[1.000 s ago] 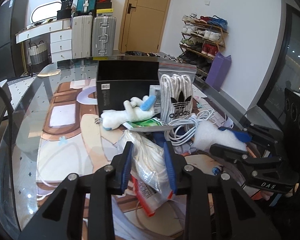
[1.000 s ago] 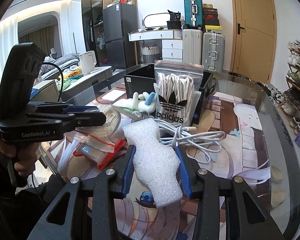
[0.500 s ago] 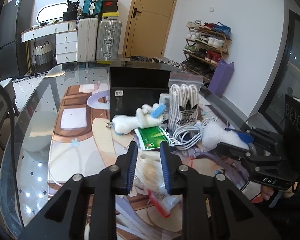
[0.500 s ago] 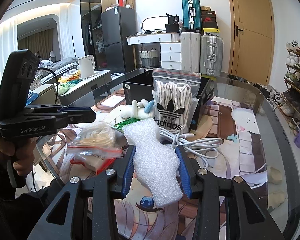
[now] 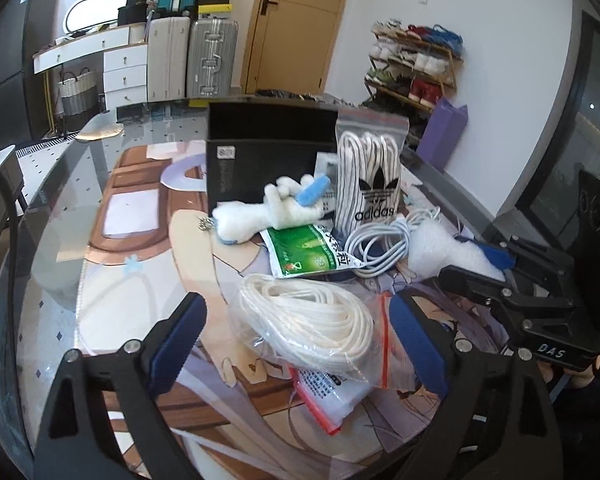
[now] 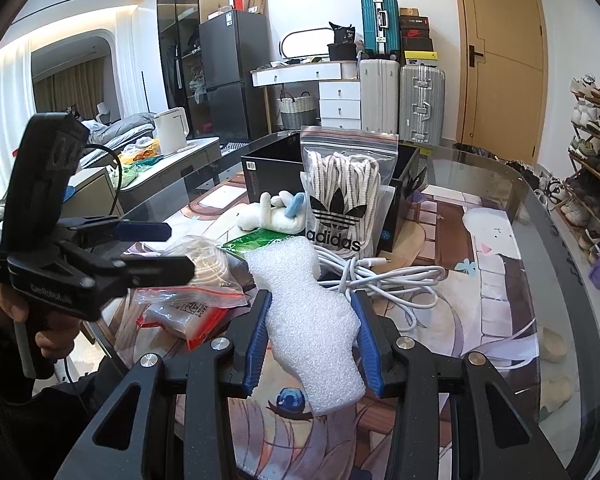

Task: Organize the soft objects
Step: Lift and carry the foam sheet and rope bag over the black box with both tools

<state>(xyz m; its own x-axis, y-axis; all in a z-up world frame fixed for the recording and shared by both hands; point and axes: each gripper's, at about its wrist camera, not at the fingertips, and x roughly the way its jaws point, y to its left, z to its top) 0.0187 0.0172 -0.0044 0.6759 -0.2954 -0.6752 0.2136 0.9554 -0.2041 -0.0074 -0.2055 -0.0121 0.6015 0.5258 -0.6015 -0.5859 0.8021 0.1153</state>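
Cluttering the glass surface (image 5: 52, 248) are soft things beside a black box (image 5: 268, 160). Left claw (image 5: 296, 336) has just been spreading, bag of cord (image 5: 312, 320) lying loose between its fingers. Right claw (image 6: 312, 336) pinches white foam (image 6: 308, 320).

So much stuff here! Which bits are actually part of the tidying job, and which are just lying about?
Part of the job:
- foam piece, clamped in the right tool
- bag of white cord, between the open left tool
- plush toy
- Adidas laces bag
- black box

Just lying about:
- suitcases
- shoe rack
- kettle
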